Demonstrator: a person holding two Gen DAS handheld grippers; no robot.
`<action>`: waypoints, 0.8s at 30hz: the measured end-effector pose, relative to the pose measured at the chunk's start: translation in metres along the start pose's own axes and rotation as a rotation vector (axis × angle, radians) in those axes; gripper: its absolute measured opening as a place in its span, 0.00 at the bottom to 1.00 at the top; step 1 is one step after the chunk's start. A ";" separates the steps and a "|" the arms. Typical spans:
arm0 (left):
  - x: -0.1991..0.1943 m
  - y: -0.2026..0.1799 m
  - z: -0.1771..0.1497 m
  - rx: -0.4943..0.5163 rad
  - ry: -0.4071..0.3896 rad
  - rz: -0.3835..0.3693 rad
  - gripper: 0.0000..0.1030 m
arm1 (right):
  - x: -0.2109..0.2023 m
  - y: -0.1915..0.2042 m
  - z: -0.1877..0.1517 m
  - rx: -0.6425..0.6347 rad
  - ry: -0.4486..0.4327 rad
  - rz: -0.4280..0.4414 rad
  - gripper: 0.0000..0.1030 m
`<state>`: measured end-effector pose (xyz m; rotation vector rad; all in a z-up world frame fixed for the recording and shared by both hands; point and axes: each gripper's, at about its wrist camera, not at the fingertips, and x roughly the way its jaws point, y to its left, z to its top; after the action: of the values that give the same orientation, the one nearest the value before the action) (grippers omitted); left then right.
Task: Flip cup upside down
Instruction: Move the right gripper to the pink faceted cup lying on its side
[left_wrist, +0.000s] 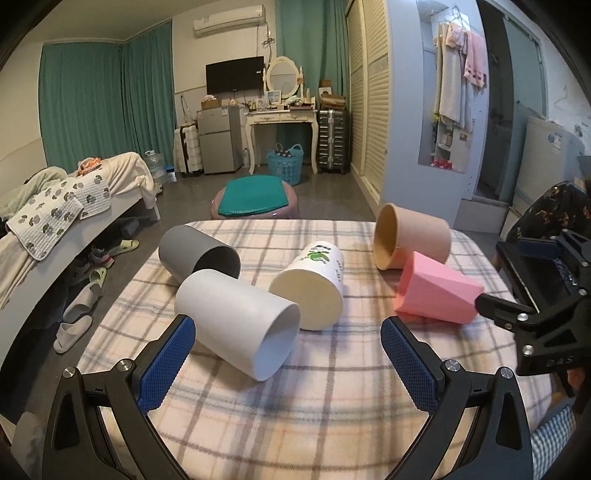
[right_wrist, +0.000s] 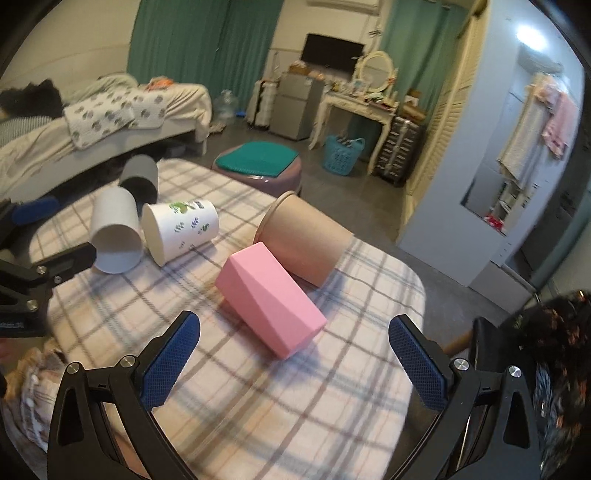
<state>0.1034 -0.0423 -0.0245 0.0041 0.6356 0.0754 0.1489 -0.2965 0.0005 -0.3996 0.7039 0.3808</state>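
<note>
Blue-padded fingers (left_wrist: 173, 363) of the left gripper (left_wrist: 288, 363) stood wide apart with nothing between them, just short of the smooth white plastic cup (left_wrist: 236, 325), which lay on its side on the checked-cloth surface (left_wrist: 295, 424). Its long axis ran diagonally, open mouth turned toward the camera and to the right, so the left fingers were nearer to it than any others. On the right, the gripper (right_wrist: 293, 360) likewise held its fingers (right_wrist: 171, 365) spread and empty, aimed at the pink faceted plastic cup (right_wrist: 267, 299), also toppled, its axis slanting away to the left. Farther out lay a cream cup printed with leaves (left_wrist: 314, 288), a grey cup (left_wrist: 195, 254) and a tan cup (left_wrist: 410, 236), all on their sides. Every visible mouth showed an empty interior. Judging by nearness, either front cup seemed the likely first pick.
</note>
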 end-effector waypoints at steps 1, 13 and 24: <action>0.003 0.001 0.001 -0.003 0.003 0.002 1.00 | 0.012 -0.001 0.003 -0.010 0.020 0.022 0.97; 0.035 0.003 0.007 -0.001 0.030 -0.007 1.00 | 0.090 0.009 0.018 -0.079 0.169 0.139 0.82; 0.032 0.007 0.004 -0.013 0.024 -0.046 1.00 | 0.088 0.012 0.015 -0.046 0.246 0.065 0.65</action>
<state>0.1313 -0.0333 -0.0405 -0.0244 0.6593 0.0348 0.2134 -0.2617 -0.0519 -0.4732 0.9508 0.4141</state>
